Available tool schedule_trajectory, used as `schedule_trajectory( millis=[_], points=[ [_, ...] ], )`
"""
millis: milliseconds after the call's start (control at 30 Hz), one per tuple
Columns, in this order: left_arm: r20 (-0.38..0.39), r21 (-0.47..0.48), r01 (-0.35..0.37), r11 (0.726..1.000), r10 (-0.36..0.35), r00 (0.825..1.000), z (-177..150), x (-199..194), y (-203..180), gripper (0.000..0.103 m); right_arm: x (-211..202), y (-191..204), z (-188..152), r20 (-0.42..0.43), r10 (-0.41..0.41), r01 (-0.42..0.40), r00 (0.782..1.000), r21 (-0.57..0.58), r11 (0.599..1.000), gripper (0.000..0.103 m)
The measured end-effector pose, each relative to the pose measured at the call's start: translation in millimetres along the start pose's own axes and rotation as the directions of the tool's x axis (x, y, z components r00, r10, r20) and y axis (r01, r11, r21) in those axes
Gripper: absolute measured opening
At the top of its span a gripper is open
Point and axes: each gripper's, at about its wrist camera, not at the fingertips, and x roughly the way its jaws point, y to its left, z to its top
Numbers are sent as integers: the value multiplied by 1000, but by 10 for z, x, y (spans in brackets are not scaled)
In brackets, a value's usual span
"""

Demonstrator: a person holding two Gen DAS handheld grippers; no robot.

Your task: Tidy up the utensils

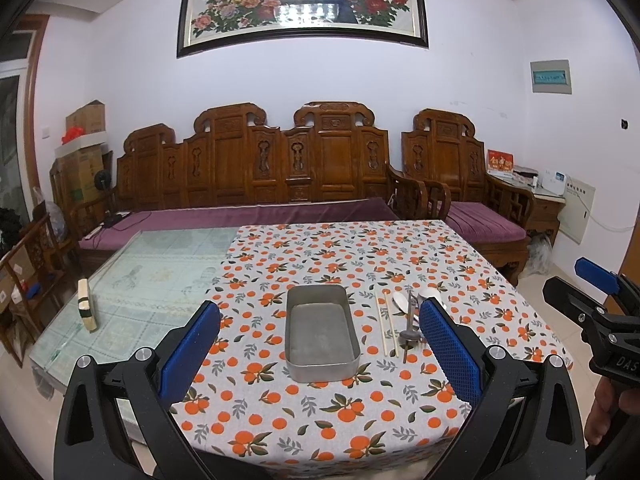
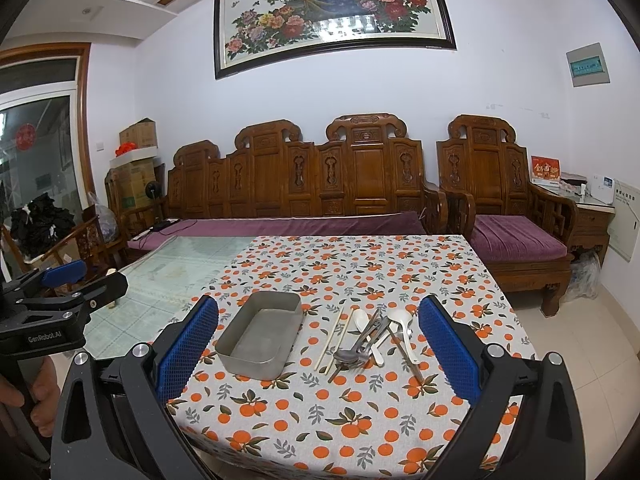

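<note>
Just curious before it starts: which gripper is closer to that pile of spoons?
Right, probably. The right gripper faces the spoon pile between its open fingers; the left gripper centres on the metal tray, spoons off to its right.

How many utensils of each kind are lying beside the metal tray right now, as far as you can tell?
Chopsticks: 2
White spoons: 2
Metal utensils: cannot count, they overlap in a heap
Total: 4 countable, plus the metal heap
All lie on the tablecloth right of the metal tray, which holds nothing yet.
</note>
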Motion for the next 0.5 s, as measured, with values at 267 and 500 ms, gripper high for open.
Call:
schedule_trajectory(
  millis=[267,500],
  points=[
    [-1,2,0,1000,0,1000,1,4,-13,96,7,-19,1,0,1,-1,1000,1,1000,100],
    [-1,2,0,1000,0,1000,4,0,-26,96,7,-23,7,0,1,-1,1000,1,1000,100]
  ],
)
